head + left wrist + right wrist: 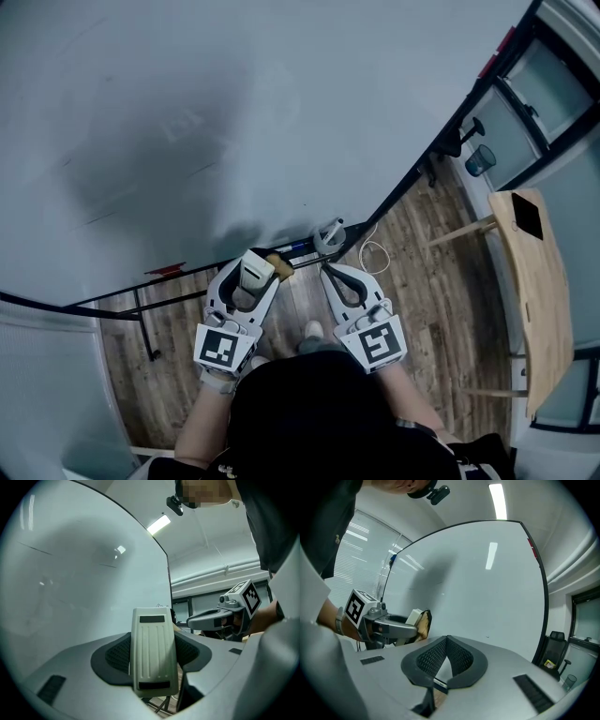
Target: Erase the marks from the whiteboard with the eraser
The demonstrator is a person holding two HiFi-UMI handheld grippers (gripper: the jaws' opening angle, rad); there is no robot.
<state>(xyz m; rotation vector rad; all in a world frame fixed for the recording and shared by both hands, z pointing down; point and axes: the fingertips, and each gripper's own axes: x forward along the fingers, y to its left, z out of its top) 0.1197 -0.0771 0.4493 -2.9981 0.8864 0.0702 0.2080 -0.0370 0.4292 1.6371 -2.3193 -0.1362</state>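
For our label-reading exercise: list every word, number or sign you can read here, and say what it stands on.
None can be read.
whiteboard: marks too faint to read.
eraser: two dark strips, no legible print.
left gripper and right gripper: square marker patterns only, no letters.

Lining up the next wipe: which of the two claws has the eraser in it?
The left claw: its jaws clamp the cream ribbed plastic eraser. The right claw is shut on nothing, with its pads touching.
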